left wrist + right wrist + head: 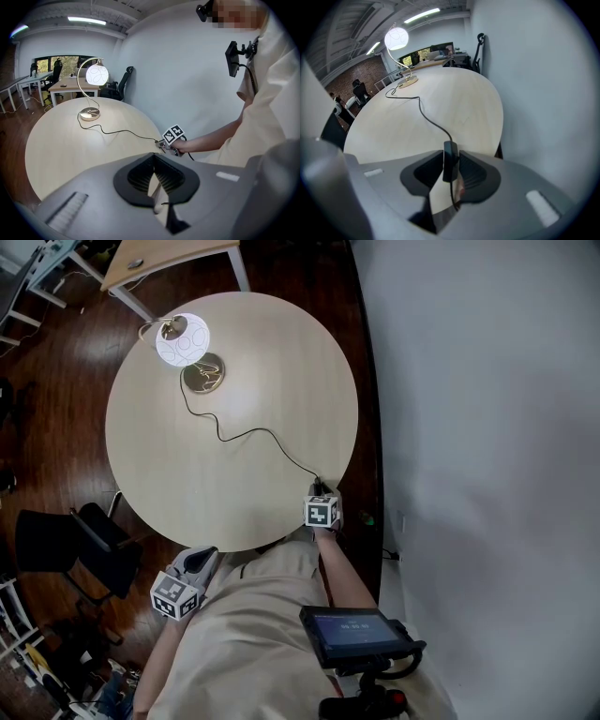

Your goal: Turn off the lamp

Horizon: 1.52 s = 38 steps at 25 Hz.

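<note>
The lamp's round globe (183, 338) glows white over its brass base (203, 373) at the far left of the round table (272, 352). A black cord (248, 435) runs from the base to the near right edge. There my right gripper (320, 488) is shut on the cord's black inline switch (450, 159), which stands upright between the jaws with the cord trailing below it. My left gripper (199, 559) hangs just off the table's near edge, shut and empty. In the left gripper view the lit globe (97, 74) and the right gripper (162, 146) both show.
A white wall (487, 427) stands close along the table's right side. A black office chair (94, 545) sits at the near left on the wooden floor. A second desk (159, 259) is beyond the table. A small screen (356, 634) is mounted at my chest.
</note>
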Each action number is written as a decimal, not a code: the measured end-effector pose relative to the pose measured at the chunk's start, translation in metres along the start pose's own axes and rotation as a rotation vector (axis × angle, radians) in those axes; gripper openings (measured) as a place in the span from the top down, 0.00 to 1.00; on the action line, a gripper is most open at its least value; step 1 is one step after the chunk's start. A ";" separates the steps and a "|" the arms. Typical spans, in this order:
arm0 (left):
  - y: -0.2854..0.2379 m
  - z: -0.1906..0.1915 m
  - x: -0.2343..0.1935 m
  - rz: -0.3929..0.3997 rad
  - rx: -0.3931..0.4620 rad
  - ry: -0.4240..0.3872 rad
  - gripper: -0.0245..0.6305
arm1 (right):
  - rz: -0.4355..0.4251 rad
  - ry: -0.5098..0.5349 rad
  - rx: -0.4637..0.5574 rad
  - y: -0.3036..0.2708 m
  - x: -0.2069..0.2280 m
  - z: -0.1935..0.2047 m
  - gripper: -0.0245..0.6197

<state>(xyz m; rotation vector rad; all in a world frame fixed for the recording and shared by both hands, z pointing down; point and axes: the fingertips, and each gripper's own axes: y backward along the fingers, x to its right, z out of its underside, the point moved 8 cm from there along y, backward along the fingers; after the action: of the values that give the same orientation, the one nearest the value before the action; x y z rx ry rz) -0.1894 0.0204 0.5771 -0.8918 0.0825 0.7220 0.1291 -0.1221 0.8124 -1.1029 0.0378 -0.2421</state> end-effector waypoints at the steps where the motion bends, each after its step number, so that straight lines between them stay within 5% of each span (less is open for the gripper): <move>1: 0.000 0.000 0.001 -0.001 0.001 0.000 0.96 | 0.001 0.006 0.002 0.000 0.001 -0.001 0.80; 38: -0.004 -0.003 -0.006 0.002 0.004 0.013 0.96 | 0.016 0.052 -0.016 -0.001 -0.001 -0.011 0.86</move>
<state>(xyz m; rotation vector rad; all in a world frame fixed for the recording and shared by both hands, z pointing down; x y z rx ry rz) -0.1914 0.0135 0.5799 -0.8928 0.0964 0.7181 0.1259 -0.1319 0.8080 -1.1120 0.0951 -0.2570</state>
